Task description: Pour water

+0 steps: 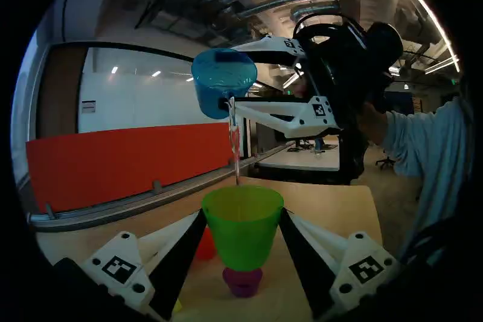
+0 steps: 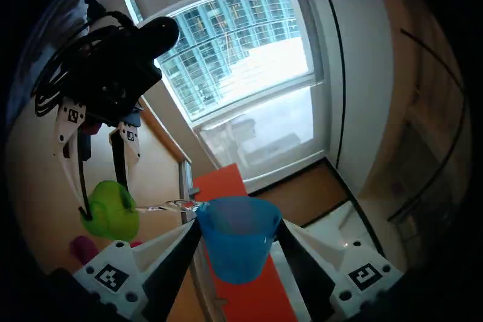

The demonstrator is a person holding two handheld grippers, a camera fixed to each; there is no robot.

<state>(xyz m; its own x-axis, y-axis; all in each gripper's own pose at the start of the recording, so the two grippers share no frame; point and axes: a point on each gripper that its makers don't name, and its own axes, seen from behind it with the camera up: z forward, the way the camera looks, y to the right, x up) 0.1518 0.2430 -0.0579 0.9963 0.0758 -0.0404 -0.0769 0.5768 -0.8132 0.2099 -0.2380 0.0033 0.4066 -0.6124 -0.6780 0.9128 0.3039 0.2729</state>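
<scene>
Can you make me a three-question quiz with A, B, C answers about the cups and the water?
1. Where is the blue cup? A under the table; B above the green cup; C on the floor.
2. What colour cup does the left gripper hold? A green; B yellow; C white.
3. What is the water doing? A sitting still; B frozen; C streaming down.
Answers: 1 B, the right gripper tips it over the green cup. 2 A, the cup it clamps is green. 3 C, a thin stream falls from the blue cup's rim.
</scene>
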